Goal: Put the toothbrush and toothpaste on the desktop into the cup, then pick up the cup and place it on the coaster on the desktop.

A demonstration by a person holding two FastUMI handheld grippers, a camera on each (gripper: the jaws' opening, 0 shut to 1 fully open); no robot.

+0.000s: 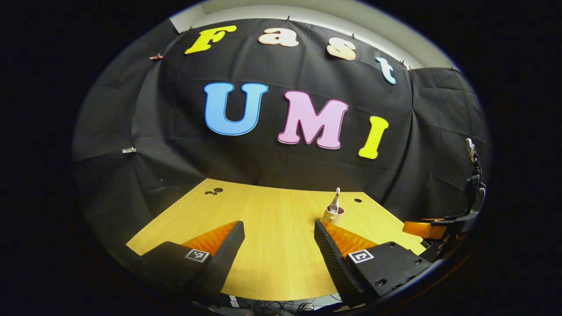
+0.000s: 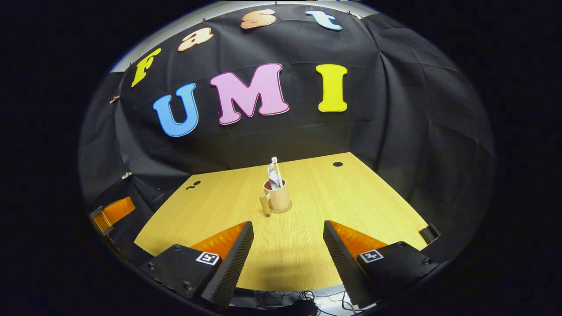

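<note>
Black cloth hangs behind a pale wooden desktop (image 2: 307, 245), its grain running toward the near edge.

Out on the middle of that desktop stands the cup (image 2: 279, 198), a tan mug with a handle sticking out on the side that faces left in the right gripper view. It is upright, and a thin round rim shows under its base, so it appears to sit on the coaster (image 2: 281, 210), though the coaster is too small to make out well. From the mouth of the cup rise the toothbrush (image 2: 275, 163), head uppermost, and beside it the toothpaste (image 2: 273, 177), a pale tube leaning against the brush. In the left gripper view the same cup (image 1: 333, 215) shows just beyond the tip of that gripper's right-hand finger, with the toothbrush (image 1: 336, 195) poking out of it.

Neither gripper touches the cup. The right gripper (image 2: 287, 239) hangs over the near part of the desktop with its fingers spread wide, nothing between them, the cup well ahead in the gap's line. The left gripper (image 1: 279, 239) is likewise spread wide and holds nothing, only bare wood between its fingers.

Farther back, a small dark hole (image 2: 337, 164) marks the desktop near the far right corner, and a small cluster of holes (image 2: 193, 185) sits near the far left. At the left edge of the right gripper view, part of the left gripper shows off the desk's side.
</note>
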